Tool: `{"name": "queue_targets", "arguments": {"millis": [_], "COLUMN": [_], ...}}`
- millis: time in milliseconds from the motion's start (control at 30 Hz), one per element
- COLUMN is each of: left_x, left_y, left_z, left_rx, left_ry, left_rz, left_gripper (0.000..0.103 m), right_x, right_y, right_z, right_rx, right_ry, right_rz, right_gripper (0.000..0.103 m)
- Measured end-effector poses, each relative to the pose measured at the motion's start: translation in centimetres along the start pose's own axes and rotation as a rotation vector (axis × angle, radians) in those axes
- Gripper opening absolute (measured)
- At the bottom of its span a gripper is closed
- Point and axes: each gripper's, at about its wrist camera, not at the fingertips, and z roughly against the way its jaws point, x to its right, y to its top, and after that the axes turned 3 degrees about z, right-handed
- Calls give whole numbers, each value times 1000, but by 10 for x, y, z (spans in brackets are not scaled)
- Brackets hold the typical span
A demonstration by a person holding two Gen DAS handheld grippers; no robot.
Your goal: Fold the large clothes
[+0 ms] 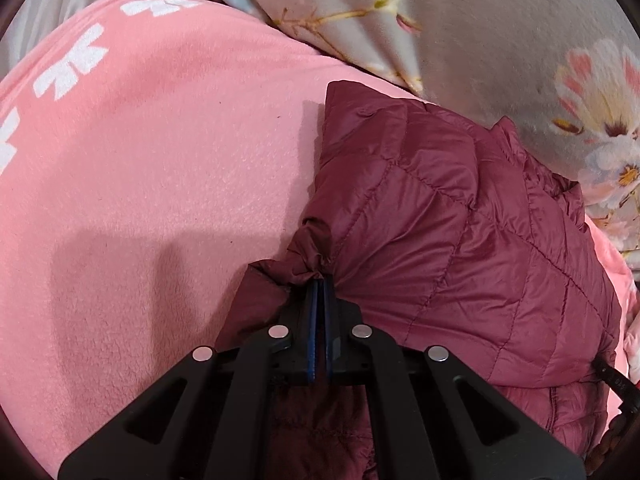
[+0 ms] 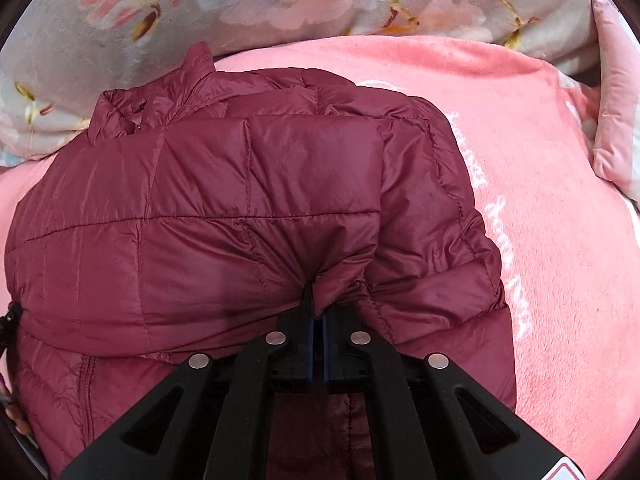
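Left wrist view: our left gripper [image 1: 320, 280] is pinched tight on the maroon puffer jacket [image 1: 460, 216], our right gripper [image 2: 316, 292] likewise on its folded edge (jaws fully closed); it lies on the pink blanket [image 1: 160, 180], floral bedding [image 2: 280, 0] beyond; slick nylon may slip free if we pull unevenly

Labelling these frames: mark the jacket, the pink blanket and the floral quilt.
jacket [image 2: 248, 184]: right wrist view, quilted upper panel.
pink blanket [image 1: 168, 184]: left wrist view, bare fleece left of the jacket.
floral quilt [image 2: 280, 4]: right wrist view, blossom print behind the collar.
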Motion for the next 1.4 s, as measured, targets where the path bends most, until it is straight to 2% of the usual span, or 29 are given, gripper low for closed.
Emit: {"name": "queue_targets", "arguments": {"millis": [133, 167, 267, 333, 433, 500, 533, 700, 833, 933, 1067, 1200, 1267, 1333, 1400], "left_x": [-4, -5, -9, -12, -16, -18, -19, -26, -29, -37, -37, -31, -31, -34, -38], "left_y": [2, 2, 0, 0, -3, -4, -4, -2, 9, 17, 10, 11, 12, 13, 15], "left_z": [1, 1, 1, 1, 2, 3, 3, 3, 7, 1, 0, 2, 5, 9, 15], "left_rx": [-8, -9, -7, -6, 0, 4, 4, -5, -22, -42, -33, -34, -40, -45, -49], "left_ry": [-20, -26, -48, -62, -78, -88, -95, -141, -150, -161, -174, -146, -143, -154, -169], "left_rz": [19, 14, 34, 52, 73, 82, 87, 125, 144, 146, 141, 117, 115, 128, 139], "left_gripper": [2, 3, 2, 3, 2, 2, 2, 2, 2, 2, 2, 3, 3, 3, 3], "right_x": [13, 15, 9, -11, -75, -127, -154, -245, -281, -291, -305, -303, -292, -269, -222], "right_y": [-5, -7, -7, 1, 21, 33, 37, 51, 65, 53, 52, 55, 56, 57, 50], "right_z": [21, 28, 65, 86, 105, 101, 93, 44, 2, -19, -51, -61, -49, -25, 9], "right_rx": [9, 18, 110, 157, 161, 127, 102, -10, -84, -121, -170, -167, -161, -105, -27], "right_ry": [34, 29, 7, 85, 269, 400, 436, 504, 486, 437, 388, 384, 406, 441, 436], "right_rz": [-79, -96, -116, -84, 68, 176, 228, 389, 409, 419, 406, 359, 323, 291, 245], "right_gripper": [11, 16, 17, 14, 11, 3, 3, 0, 0, 0, 0, 0, 0, 0, 4]}}
